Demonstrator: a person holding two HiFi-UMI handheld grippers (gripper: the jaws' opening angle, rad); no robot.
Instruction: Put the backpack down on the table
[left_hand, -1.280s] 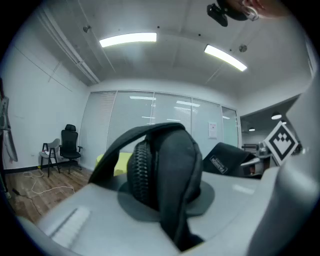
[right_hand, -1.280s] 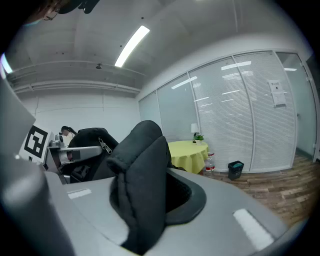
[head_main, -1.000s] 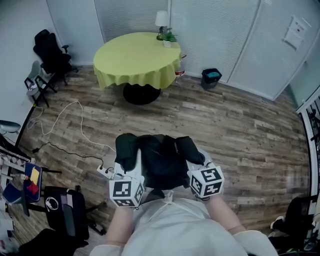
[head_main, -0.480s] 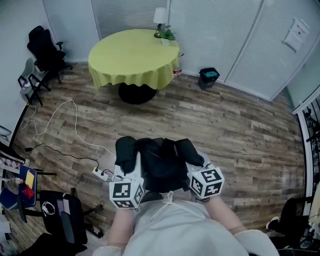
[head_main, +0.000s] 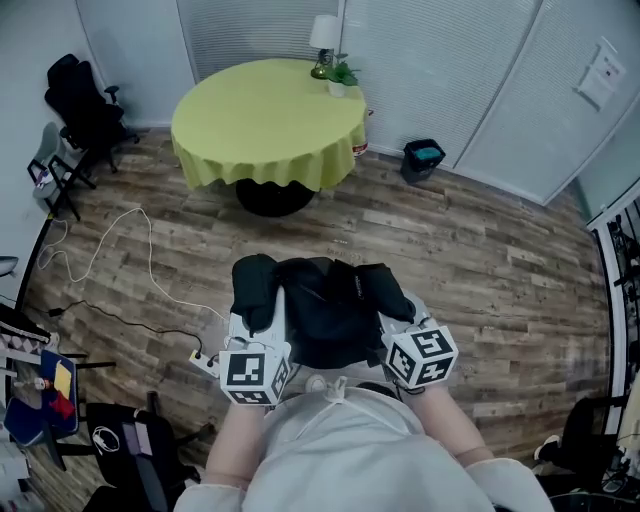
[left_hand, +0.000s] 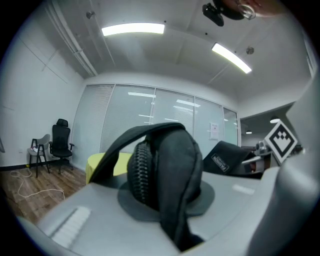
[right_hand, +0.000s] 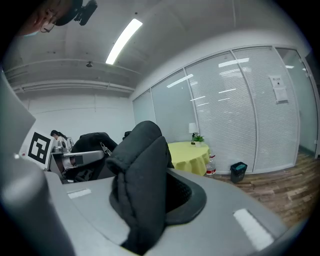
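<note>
Wood-plank floor (head_main: 480, 260), blind-covered glass walls (head_main: 440, 70), black office chair (head_main: 78, 100), ceiling strip lights (left_hand: 132, 29).

Matt black woven cloth on backpack (head_main: 330, 310), straps padded; zipper (left_hand: 140, 172) teeth coarse, ribbed. Smooth matt grey plastic on left claw (left_hand: 165, 202) and right claw (right_hand: 145, 202). Yellow-green matt tablecloth (head_main: 265, 115) over table (head_main: 262, 196), soft folds at hem. Wood-look planks on floor (head_main: 480, 250), grainy, low sheen.

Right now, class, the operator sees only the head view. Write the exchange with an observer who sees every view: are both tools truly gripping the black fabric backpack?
Operator: Head view only. Is the left tool clamped on the black fabric backpack?
Observer: Yes, its jaws are shut on a padded black strap with a ribbed edge.
Operator: And the right tool?
Observer: Its jaws are shut on a second padded strap.
</note>
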